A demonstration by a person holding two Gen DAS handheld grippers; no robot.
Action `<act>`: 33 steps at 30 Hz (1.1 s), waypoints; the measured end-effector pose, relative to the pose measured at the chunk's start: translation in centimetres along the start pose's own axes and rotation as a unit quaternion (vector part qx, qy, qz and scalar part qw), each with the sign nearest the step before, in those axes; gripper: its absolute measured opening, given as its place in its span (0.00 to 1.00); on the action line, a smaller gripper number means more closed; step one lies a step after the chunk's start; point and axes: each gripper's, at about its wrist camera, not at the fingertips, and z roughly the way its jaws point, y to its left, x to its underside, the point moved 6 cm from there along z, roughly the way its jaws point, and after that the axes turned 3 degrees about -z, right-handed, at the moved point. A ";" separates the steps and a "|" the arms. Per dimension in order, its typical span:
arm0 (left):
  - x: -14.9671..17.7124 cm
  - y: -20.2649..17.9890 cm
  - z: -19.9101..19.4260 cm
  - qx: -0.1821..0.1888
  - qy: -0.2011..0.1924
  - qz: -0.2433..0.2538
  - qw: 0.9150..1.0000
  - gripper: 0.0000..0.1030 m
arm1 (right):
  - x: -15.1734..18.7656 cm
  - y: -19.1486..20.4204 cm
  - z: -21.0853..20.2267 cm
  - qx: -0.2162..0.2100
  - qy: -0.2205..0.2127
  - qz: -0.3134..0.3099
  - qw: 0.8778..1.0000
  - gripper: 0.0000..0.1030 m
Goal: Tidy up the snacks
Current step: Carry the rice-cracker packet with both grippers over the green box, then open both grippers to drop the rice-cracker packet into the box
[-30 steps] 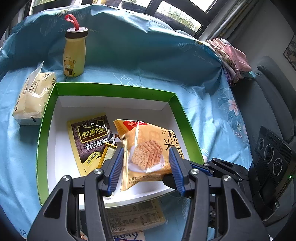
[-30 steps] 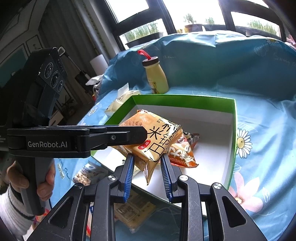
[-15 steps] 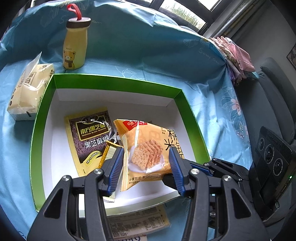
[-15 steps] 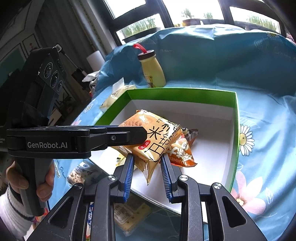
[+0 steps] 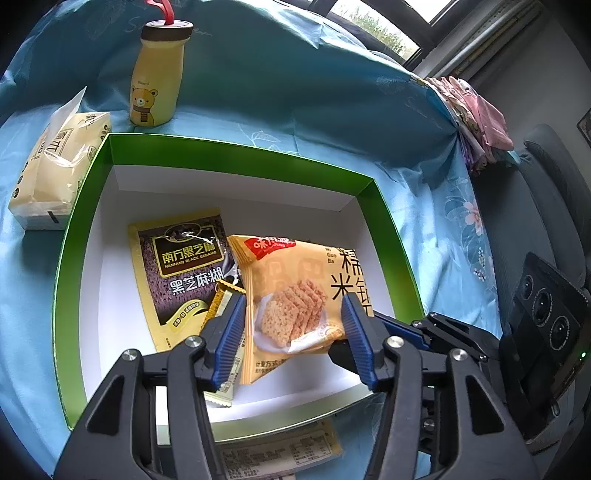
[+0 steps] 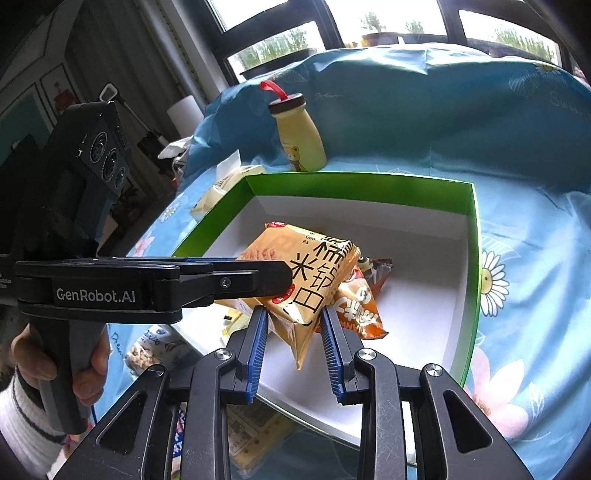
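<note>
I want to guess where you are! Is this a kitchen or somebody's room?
Probably a room at home, not clearly a kitchen: a table under a flowery blue cloth, big windows with potted plants, and a grey chair alongside.

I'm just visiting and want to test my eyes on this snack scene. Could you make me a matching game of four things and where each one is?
Things:
1. orange rice-cracker bag
2. black sesame packet
3. yellow bear bottle
4. tissue pack

Places:
A. flat on the box floor
B. outside the green box's left wall
C. between the left gripper's opening jaws
D. upright behind the box

Pairs: 1-C, 2-A, 3-D, 4-B
</note>
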 end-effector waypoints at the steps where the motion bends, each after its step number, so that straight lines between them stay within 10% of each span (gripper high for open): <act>1: 0.0 0.1 -0.1 -0.002 -0.001 0.000 1.000 0.53 | 0.0 0.0 0.0 0.001 0.000 0.000 1.000 0.30; 33: 0.7 -0.1 -4.0 -0.091 -0.057 0.029 0.994 0.82 | 0.4 0.7 -3.7 0.021 -0.029 0.015 0.999 0.33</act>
